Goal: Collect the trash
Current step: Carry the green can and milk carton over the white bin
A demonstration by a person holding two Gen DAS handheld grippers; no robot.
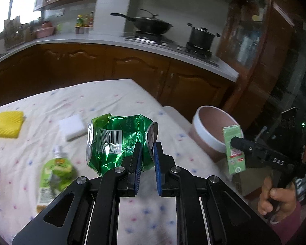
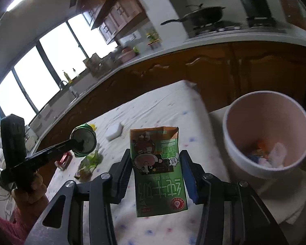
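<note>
left gripper [image 1: 146, 150] pinches crushed green can [image 1: 110, 140]; right gripper [image 2: 156, 159] clamps green carton [image 2: 159, 171].

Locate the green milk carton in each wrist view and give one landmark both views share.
Left wrist view: the green milk carton is at right, clamped in the right gripper, in front of the pink bin.
Right wrist view: carton at centre, upside down between the fingers, bin to its right.
Shared landmark: the white sponge.
</note>
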